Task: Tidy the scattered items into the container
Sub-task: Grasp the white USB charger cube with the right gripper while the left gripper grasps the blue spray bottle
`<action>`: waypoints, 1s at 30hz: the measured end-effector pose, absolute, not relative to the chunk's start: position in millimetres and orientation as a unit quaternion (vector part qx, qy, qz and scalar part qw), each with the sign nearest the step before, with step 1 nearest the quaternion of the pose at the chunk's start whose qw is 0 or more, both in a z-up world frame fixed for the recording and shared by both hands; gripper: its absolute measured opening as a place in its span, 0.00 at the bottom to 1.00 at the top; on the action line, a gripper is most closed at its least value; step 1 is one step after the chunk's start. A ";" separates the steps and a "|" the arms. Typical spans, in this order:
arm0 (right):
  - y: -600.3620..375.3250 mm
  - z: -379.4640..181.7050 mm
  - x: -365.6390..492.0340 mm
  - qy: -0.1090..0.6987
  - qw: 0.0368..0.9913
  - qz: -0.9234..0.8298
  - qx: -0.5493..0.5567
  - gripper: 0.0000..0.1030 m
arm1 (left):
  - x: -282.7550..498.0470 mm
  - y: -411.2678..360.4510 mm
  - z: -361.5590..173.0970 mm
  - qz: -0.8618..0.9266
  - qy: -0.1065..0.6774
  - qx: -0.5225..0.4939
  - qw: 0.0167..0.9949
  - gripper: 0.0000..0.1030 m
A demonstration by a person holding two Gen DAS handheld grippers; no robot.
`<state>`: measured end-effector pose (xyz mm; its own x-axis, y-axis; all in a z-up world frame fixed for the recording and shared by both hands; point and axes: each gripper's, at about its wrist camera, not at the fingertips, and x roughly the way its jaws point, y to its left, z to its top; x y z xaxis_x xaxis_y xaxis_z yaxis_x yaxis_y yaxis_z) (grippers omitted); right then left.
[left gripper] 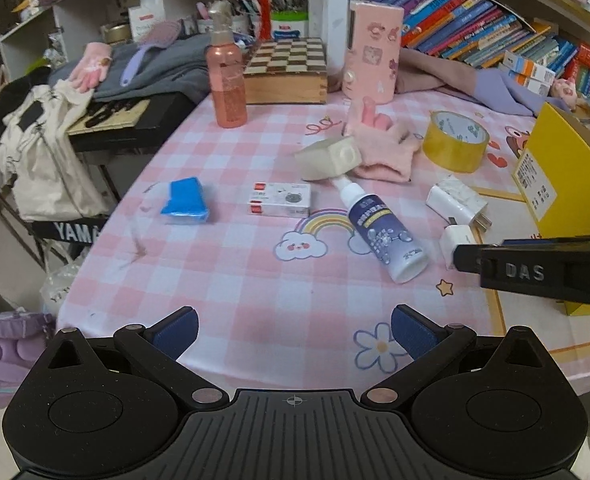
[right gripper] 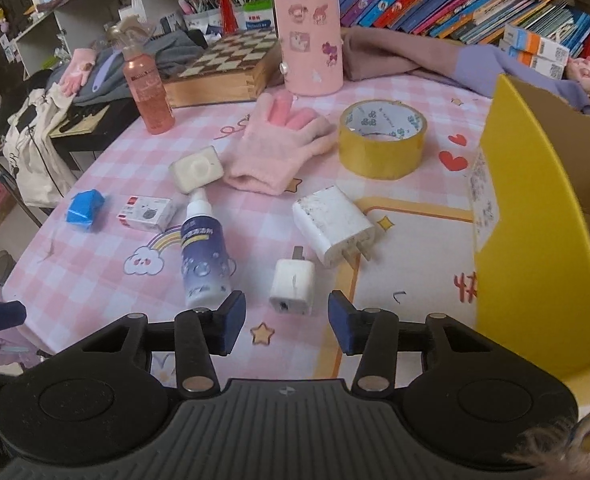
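Note:
Scattered on the pink checked tablecloth [left gripper: 223, 280] lie a spray bottle [left gripper: 383, 232], a blue packet [left gripper: 185, 202], a small printed box [left gripper: 281, 200], a cream square case [left gripper: 331, 158], a pink glove [left gripper: 383, 152], a yellow tape roll [left gripper: 455, 146] and two white chargers. My left gripper [left gripper: 295, 334] hangs open and empty above the cloth, short of the bottle. My right gripper [right gripper: 287, 322] is open, and the small charger [right gripper: 293, 286] lies just beyond its tips, untouched. The large charger [right gripper: 335, 224] lies behind it. The yellow cardboard box [right gripper: 535, 240] stands at the right.
At the back stand a pink spray bottle [left gripper: 227, 80], a wooden chessboard box [left gripper: 287, 72] and a pink sticker-covered case [left gripper: 371, 52]. Books [left gripper: 475, 20] and folded cloth line the rear right. A keyboard with clothes [left gripper: 107, 116] sits left of the table edge.

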<state>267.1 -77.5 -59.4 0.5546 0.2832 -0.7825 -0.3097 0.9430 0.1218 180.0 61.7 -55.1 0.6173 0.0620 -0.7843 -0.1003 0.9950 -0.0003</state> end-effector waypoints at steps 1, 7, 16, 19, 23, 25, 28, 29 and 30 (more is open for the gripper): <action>-76.6 -61.4 271.4 0.445 0.879 0.169 -0.015 0.40 | 183.4 60.6 -56.0 0.040 0.437 -0.021 0.898 1.00; -71.1 -72.3 296.3 0.465 0.869 0.170 -0.020 0.35 | 202.2 53.3 -59.7 0.015 0.441 -0.011 0.897 1.00; -77.1 -70.5 311.3 0.476 0.856 0.199 -0.018 0.23 | 228.1 45.0 -64.3 -0.005 0.444 -0.014 0.896 1.00; -80.6 -58.7 312.4 0.459 0.863 0.212 -0.009 0.23 | 237.6 42.0 -65.7 -0.009 0.443 -0.020 0.896 0.99; -87.0 -40.5 313.1 0.427 0.878 0.218 0.001 0.23 | 252.3 37.5 -66.0 -0.014 0.436 -0.030 0.900 0.99; -89.4 -33.4 315.4 0.412 0.886 0.212 0.001 0.23 | 261.9 33.7 -68.0 -0.015 0.438 -0.032 0.898 0.96; -95.2 -25.7 317.1 0.397 0.896 0.199 0.001 0.23 | 274.1 26.3 -74.1 -0.014 0.454 -0.024 0.891 0.92; -97.3 -24.5 317.3 0.395 0.898 0.194 0.000 0.23 | 277.1 24.1 -76.8 -0.012 0.459 -0.021 0.888 0.91; -99.4 -24.1 316.7 0.395 0.899 0.190 0.000 0.23 | 279.7 22.1 -79.8 -0.010 0.465 -0.017 0.885 0.87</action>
<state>316.7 -99.4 -24.1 0.6160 0.3420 -0.7096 -0.3422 0.9276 0.1501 279.7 22.1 -79.8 0.5680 -0.0324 -0.8224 0.0013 0.9993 -0.0384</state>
